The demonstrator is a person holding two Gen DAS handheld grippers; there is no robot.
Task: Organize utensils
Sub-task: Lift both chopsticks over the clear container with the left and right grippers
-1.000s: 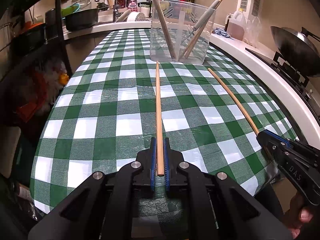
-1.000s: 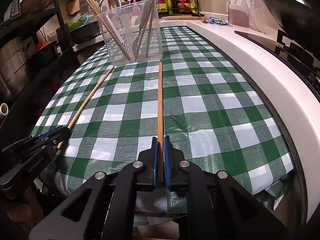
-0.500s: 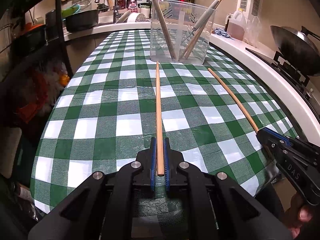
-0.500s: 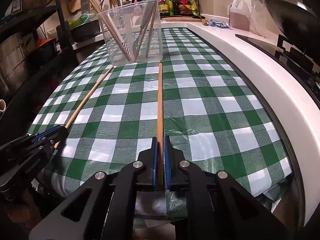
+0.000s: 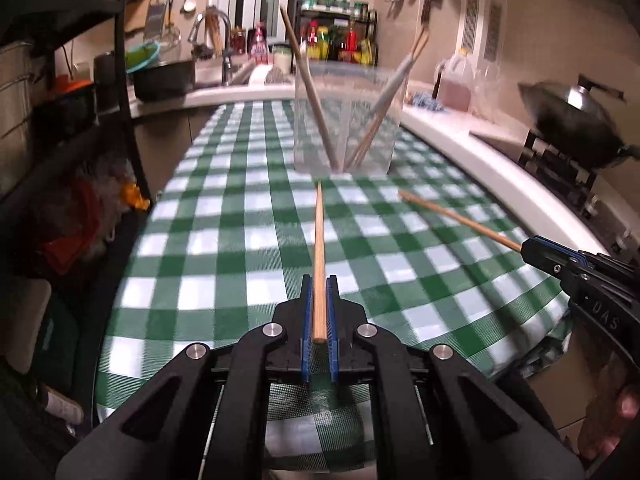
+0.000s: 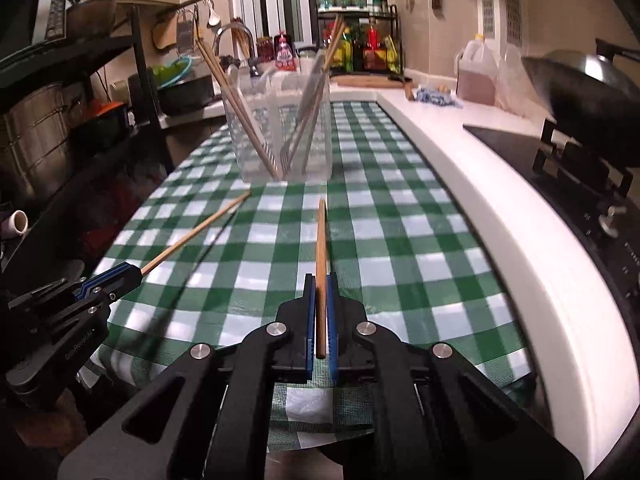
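My left gripper point(image 5: 319, 284) is shut on a long wooden chopstick point(image 5: 319, 248) that points at the clear plastic holder point(image 5: 348, 120). My right gripper point(image 6: 320, 282) is shut on a second wooden chopstick point(image 6: 321, 240), also pointing toward the holder point(image 6: 280, 128). Both chopsticks are lifted off the green checked tablecloth point(image 5: 224, 240). The holder stands at the far end with several utensils inside. In the left wrist view the right gripper point(image 5: 528, 250) with its chopstick point(image 5: 456, 216) shows at the right; in the right wrist view the left gripper point(image 6: 132, 274) shows at the left.
A white counter edge point(image 6: 500, 208) runs along the right with a stove and a wok point(image 6: 592, 92). A dark shelf rack point(image 5: 80, 100) stands left of the table. A sink, a pot and bottles sit behind the holder.
Both grippers have risen off the tablecloth with their chopsticks, whose far tips now hang in the air. The view is blurred by the motion.
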